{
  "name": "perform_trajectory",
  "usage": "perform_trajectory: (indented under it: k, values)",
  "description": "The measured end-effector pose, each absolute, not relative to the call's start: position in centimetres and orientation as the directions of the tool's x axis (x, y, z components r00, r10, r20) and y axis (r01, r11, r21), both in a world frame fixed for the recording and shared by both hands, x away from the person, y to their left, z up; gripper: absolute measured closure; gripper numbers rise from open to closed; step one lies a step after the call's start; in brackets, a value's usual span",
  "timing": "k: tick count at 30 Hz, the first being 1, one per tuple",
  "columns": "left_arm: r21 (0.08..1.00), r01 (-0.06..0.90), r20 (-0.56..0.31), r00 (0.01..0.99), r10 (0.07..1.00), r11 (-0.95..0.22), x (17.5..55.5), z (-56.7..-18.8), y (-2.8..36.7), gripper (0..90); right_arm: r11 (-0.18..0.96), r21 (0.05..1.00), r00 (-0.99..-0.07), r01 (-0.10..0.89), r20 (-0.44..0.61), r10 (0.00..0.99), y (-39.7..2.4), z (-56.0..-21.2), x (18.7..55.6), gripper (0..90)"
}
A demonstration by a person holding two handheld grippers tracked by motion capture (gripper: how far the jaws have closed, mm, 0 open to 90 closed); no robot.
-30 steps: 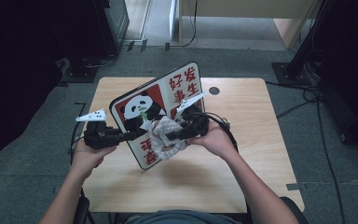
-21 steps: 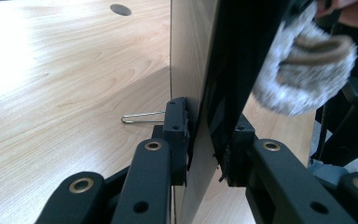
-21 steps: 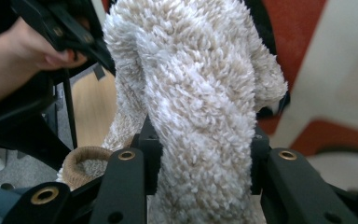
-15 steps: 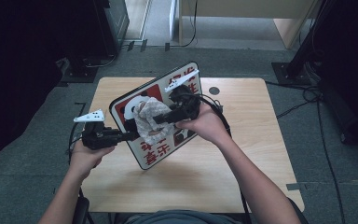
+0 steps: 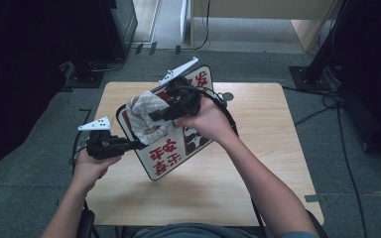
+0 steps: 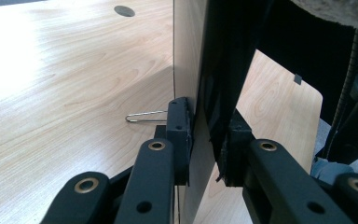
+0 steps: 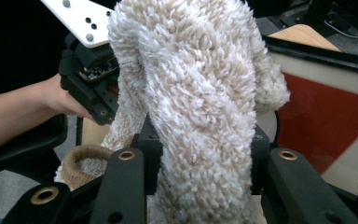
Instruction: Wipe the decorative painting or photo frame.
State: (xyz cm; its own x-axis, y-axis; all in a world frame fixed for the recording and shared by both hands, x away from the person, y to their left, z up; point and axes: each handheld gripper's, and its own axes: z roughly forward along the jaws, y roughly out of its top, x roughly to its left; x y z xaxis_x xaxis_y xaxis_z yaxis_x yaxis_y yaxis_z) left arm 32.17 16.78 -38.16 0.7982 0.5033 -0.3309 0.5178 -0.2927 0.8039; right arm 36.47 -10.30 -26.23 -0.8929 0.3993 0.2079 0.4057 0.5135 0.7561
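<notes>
Grey carpet and dark equipment ring a pale wooden worktop (image 5: 258, 163), where a person seated at six o'clock works with a tool in each hand. The left hand-held gripper (image 5: 138, 144) sits toward nine o'clock, its jaws pressed onto the edge of a red-and-white board (image 5: 166, 151) printed with a panda and large red characters; the left gripper view shows both pads (image 6: 182, 135) pinching the thin panel, which stands tilted up off the wood. The jaws have just been closing those last few degrees with the board between them. The right hand-held gripper (image 5: 154, 115) is up over the middle of the board, toward eleven o'clock from the centre of the worktop, and its jaws are clamped on a fluffy beige cloth (image 7: 200, 93), which bunches against the printed face. A small wire clip (image 6: 144, 116) lies on the wood behind the board, and a round cable hole (image 5: 227, 96) sits near twelve o'clock. My reading is that the wiping of the board's face is under way, one tool steadying and the other rubbing. The next move probably calls for a firm grip at the edge while the cloth is drawn down across the lower characters toward five o'clock, pressing lightly enough that the panel does not twist out of the pinch.
</notes>
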Motion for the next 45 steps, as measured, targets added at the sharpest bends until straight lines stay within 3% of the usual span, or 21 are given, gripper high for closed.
perform_trajectory:
  k: [45]
  values:
    - [0.802,0.520,-0.335,0.799,0.499,-0.294,32.3,-38.2,16.8,78.3,0.542,0.725,-0.892,0.425,0.231,0.389,-11.1,-34.0,35.6,63.0]
